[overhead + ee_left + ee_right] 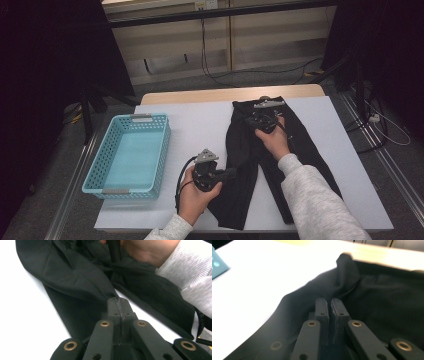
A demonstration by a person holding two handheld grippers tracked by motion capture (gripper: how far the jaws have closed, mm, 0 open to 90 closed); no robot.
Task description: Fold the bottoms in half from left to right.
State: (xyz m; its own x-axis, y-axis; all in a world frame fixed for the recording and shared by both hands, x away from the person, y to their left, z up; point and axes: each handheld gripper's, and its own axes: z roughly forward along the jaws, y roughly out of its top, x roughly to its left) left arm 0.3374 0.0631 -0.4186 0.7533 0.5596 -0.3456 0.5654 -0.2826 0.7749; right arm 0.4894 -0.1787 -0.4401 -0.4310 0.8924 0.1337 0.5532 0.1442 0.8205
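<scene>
Trousers (260, 155) lie flat on the white bench (200, 125), waistband at the far edge, legs toward the person. Left claw (231, 173) is clamped on the near leg's outer edge, likely to anchor it. Right claw (252, 120) is pinched on a fabric ridge near the waistband, probably for folding. Blue basket (131, 155) sits left, apparently as the drop-off.

Both forearms wear a light grey knit sleeve (320, 200) with a ribbed cuff. The left gripper (119, 300) and right gripper (331, 301) are matte black, their two flat jaws carried on paired link bars with brass-ringed pivot holes (small dark screws sit near the tips). A grey three-cornered plate (206, 156) tops the left gripper, and a black cable (181, 175) loops from it.
</scene>
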